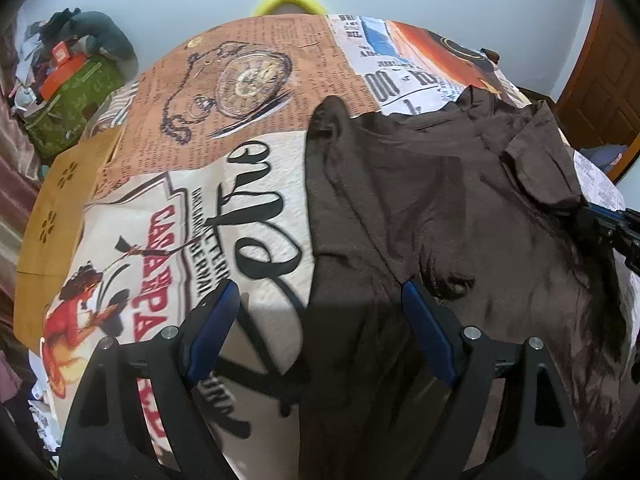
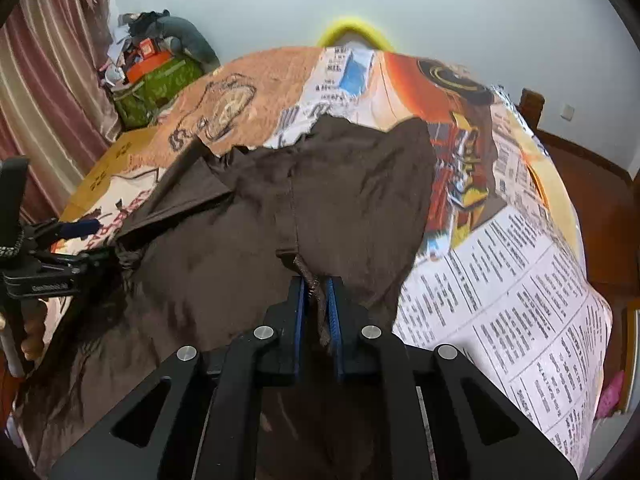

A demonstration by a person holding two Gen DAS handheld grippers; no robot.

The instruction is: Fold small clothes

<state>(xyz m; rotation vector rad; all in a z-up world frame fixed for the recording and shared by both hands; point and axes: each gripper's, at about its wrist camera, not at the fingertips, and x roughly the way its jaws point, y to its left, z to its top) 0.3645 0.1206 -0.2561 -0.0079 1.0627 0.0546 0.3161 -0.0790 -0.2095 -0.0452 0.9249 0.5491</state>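
Note:
A dark brown garment (image 1: 440,216) lies spread on a table covered with a printed newspaper-style cloth (image 1: 224,128). My left gripper (image 1: 320,292) is open, its blue-padded fingers straddling the garment's left edge near me. My right gripper (image 2: 318,292) is shut on a bunched fold of the brown garment (image 2: 320,184) at its near edge. The right gripper also shows at the garment's right side in the left wrist view (image 1: 612,228). The left gripper shows at the left in the right wrist view (image 2: 80,240).
A green bag with orange boxes and clutter (image 1: 68,92) stands left of the table, also in the right wrist view (image 2: 160,76). A yellow curved chair back (image 1: 288,0) rises behind the far edge. A wooden door (image 1: 600,80) is at the right. Curtains (image 2: 52,80) hang at the left.

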